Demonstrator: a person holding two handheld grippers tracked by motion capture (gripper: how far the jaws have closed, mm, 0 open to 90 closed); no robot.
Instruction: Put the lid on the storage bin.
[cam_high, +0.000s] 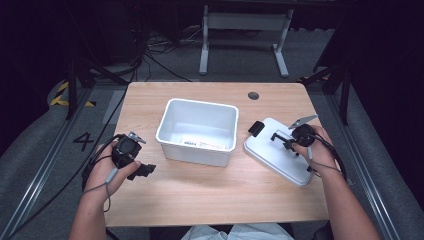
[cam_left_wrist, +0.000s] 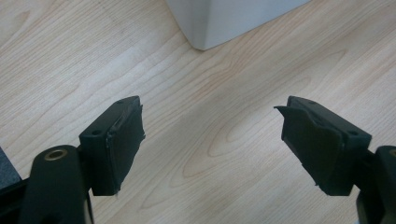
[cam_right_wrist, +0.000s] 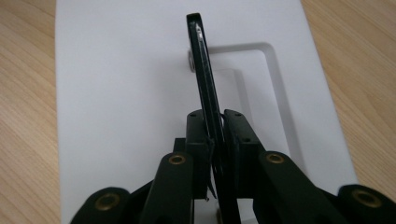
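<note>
A white plastic bin (cam_high: 195, 152) stands in the middle of the wooden table (cam_high: 210, 190). To its right lies a white lid (cam_high: 272, 152), flat on the table, with a thin black handle (cam_high: 278, 135) standing up from it. My right gripper (cam_high: 290, 142) is shut on that handle. In the right gripper view the handle (cam_right_wrist: 203, 70) runs edge-on between the pads of the right gripper (cam_right_wrist: 215, 126), above the lid (cam_right_wrist: 116, 93). My left gripper (cam_high: 142, 170) rests left of the bin, open. In the left gripper view the left gripper (cam_left_wrist: 212, 140) has bare wood between its jaws, and the bin's corner (cam_left_wrist: 224, 18) lies ahead.
A small black clip (cam_high: 256, 128) sits at the lid's near-left corner beside the bin. A grey round cable port (cam_high: 253, 95) is set in the table's far edge. A white label (cam_high: 200, 142) lies on the bin's bottom. Beyond the table stands a grey metal frame (cam_high: 245, 30).
</note>
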